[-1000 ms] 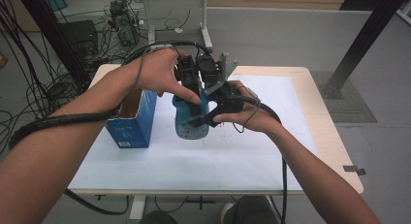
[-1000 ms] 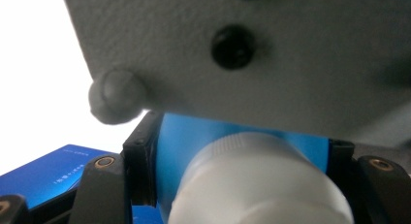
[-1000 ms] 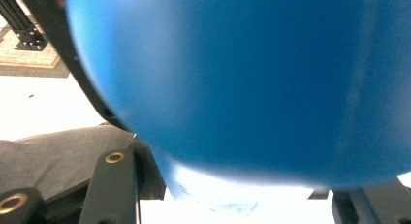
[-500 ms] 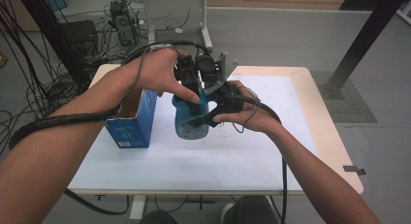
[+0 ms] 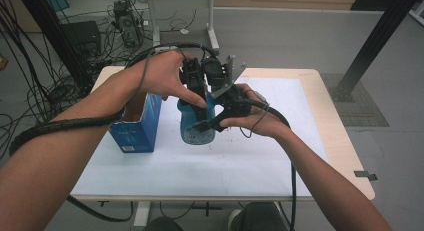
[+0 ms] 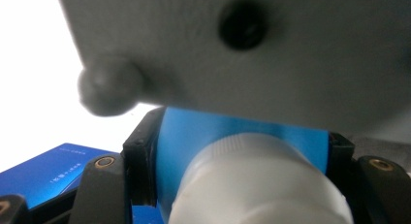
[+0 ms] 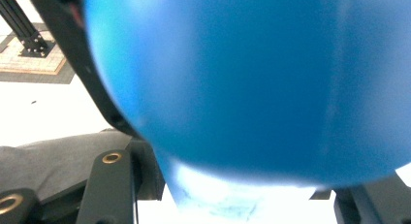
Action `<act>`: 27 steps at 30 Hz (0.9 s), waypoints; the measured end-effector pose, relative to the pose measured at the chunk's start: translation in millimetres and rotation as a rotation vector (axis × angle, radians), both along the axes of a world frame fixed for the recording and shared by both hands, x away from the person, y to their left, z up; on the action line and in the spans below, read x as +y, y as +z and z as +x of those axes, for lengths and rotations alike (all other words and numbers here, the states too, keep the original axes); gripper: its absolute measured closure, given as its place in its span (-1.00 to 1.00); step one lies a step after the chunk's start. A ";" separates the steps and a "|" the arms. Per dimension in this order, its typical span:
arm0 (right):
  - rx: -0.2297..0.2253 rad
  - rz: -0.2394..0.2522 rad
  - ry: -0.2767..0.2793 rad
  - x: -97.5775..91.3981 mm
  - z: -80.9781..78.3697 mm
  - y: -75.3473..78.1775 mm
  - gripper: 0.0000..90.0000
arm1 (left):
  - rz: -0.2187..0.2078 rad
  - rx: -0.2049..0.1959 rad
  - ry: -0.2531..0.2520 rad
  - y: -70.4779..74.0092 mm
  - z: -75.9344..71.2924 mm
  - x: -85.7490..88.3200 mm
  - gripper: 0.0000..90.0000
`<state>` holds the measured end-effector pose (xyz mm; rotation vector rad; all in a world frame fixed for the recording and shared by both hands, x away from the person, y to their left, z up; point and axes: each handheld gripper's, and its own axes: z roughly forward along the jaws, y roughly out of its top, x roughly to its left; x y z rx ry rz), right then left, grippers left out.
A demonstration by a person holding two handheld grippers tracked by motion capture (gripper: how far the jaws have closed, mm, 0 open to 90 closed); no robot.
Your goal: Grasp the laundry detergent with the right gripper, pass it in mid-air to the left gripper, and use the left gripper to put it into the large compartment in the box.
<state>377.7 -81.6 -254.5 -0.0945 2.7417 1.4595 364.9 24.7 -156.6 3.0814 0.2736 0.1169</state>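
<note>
1. Just right of the blue cardboard box (image 5: 136, 123), the blue plastic bottle (image 5: 196, 125) stands on the desk (image 5: 280, 161).
2. Left hand-held gripper (image 5: 196, 83) is clamped on its white cap (image 6: 261, 185); right hand-held gripper (image 5: 210, 122), its jaws just easing apart, clasps the body.
3. Keep the body steady and twist the cap squarely.

Small pale lettering stands on the front face of the blue box (image 5: 136, 133) in the high view, low down near its bottom edge, but it is too small to read. The left gripper view shows a short line of pale print on the same box (image 6: 48, 173), blurred past reading. The blue bottle (image 5: 196, 126) carries a light label patch near its base, and its print cannot be made out either.
</note>
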 end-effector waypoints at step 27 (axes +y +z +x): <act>0.046 -0.008 -0.136 -26.3 -0.9 -2.8 -0.83 | -0.003 -0.012 0.046 12.7 4.2 1.2 -0.18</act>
